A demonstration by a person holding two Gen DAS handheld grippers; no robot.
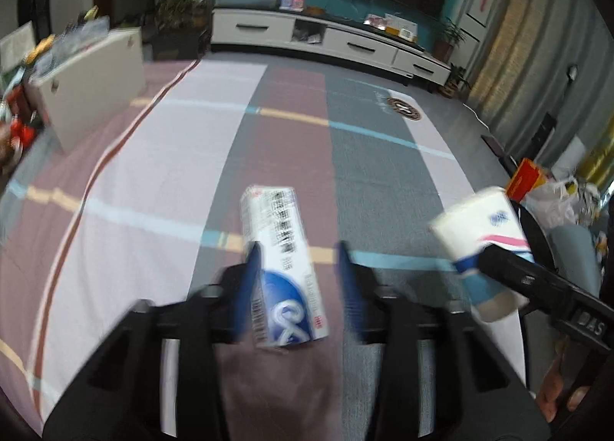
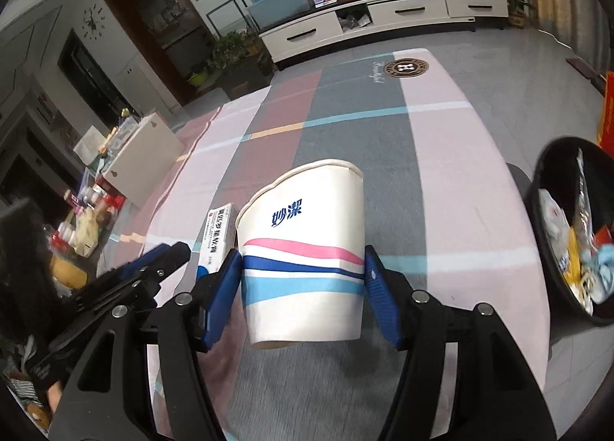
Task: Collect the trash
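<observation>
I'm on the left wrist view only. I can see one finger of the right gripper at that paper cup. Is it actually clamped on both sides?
Observer: Yes. The right wrist view shows the right gripper with both blue pads pressed on the paper cup, one on each side.
Operator: Good. Where's the bin from there?
Observer: A black trash bin stands past the right edge of the striped tablecloth, to the right of the cup.
Operator: Is it empty?
Observer: No, a pile of wrappers and paper lies inside it.
</observation>
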